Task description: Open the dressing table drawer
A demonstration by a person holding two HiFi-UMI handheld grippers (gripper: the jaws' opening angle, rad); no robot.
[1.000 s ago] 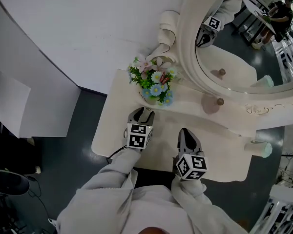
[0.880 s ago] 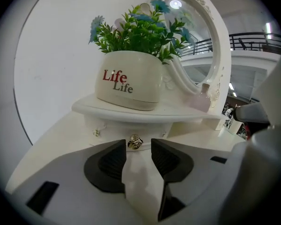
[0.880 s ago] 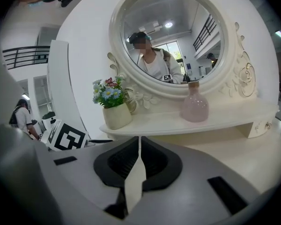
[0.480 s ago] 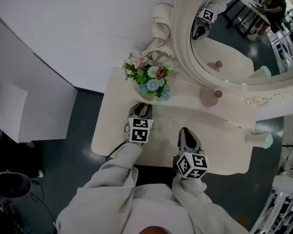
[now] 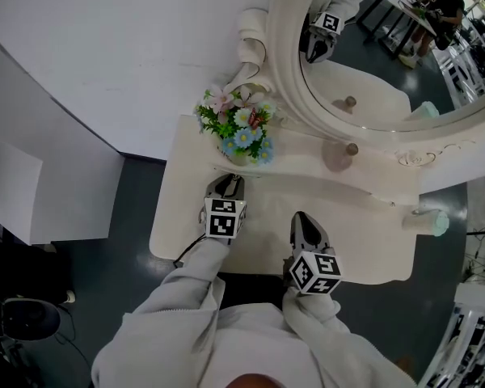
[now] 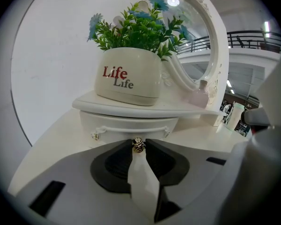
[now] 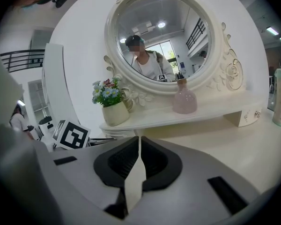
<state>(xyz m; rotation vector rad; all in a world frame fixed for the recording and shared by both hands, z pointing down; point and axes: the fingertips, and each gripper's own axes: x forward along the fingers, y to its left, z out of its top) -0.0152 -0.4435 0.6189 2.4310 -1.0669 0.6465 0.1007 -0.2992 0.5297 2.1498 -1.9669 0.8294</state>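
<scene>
The small drawer sits under the raised shelf that carries the flower pot. Its little metal knob is pinched between the tips of my left gripper, which is shut on it. In the head view the left gripper reaches under the flowers, and the drawer front is hidden there. My right gripper hovers over the tabletop to the right; its jaws are shut with nothing between them.
An oval mirror stands at the back. A pink bottle rests on the shelf and a pale green cup stands at the table's right end. A second small drawer sits under the shelf's right end.
The head camera has drifted, so the table sits slightly higher and further left in view. Both grippers stay at the same spots relative to the table.
</scene>
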